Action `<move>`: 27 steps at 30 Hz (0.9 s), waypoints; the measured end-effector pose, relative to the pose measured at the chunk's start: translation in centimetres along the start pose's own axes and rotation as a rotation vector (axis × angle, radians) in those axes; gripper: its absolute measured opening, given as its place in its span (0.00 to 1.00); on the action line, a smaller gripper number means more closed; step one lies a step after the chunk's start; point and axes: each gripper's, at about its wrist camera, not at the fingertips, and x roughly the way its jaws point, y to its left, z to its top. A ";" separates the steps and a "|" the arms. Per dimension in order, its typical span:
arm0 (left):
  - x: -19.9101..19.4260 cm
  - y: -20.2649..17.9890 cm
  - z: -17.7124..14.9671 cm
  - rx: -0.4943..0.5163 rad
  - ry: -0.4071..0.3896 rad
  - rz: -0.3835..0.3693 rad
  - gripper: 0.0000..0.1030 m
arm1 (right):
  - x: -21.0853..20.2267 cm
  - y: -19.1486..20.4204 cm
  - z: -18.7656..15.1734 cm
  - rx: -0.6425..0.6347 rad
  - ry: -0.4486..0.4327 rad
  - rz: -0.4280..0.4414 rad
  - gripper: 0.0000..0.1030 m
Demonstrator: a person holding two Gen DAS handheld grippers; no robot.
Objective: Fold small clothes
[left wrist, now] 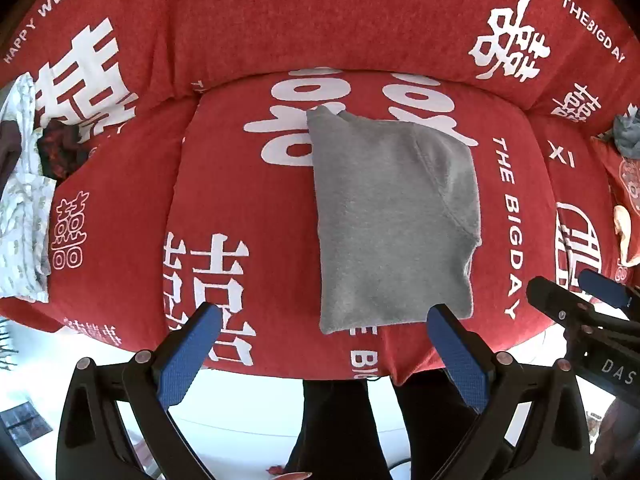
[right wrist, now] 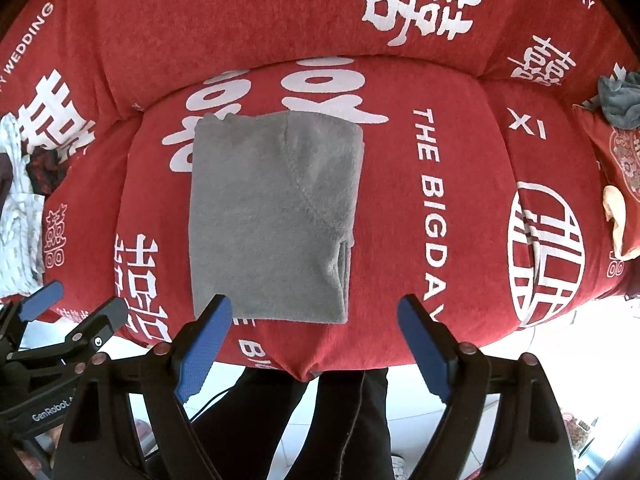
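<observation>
Right now both tongs are hanging spread wide over the front edge of a red sofa cover (left wrist: 248, 184), pinching nothing. The left gripper (left wrist: 324, 318) is holding its blue pads (left wrist: 188, 356) well apart, and the folded grey garment (left wrist: 392, 220) is lying just ahead of it, nearer its right finger than its left; the garment's near edge is sitting just beyond the right fingertip. The right gripper (right wrist: 316, 308) is likewise gaping, its blue pads (right wrist: 426, 350) standing wide of each other, and the grey garment (right wrist: 272, 216) is lying ahead of it and toward its left finger, whose tip is overlapping the garment's near edge in the view; whether it is touching the cloth I cannot tell.

Seen from either camera, the garment is resting flat as a tidy rectangle on the seat cushion, a curved seam showing across its upper layer and stacked edges showing along the side toward the right gripper.

Far out to the left of both tongs, a white patterned cloth (left wrist: 20, 216) is lying bunched beside something dark. Far to the right, a grey rag (right wrist: 620, 100) is sitting crumpled near the sofa's back. The person's dark trouser legs (right wrist: 288, 420) are standing below, between the fingers.
</observation>
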 end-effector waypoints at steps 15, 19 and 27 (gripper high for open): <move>0.6 0.5 0.1 -0.015 0.030 -0.006 1.00 | 0.2 0.2 -0.4 0.010 0.010 -0.003 0.85; 0.6 0.4 0.2 -0.012 0.033 -0.006 1.00 | 0.2 0.2 -0.4 0.011 0.012 -0.006 0.85; 0.7 0.3 0.3 -0.007 0.039 -0.002 1.00 | 0.4 0.2 -0.6 0.012 0.011 -0.012 0.85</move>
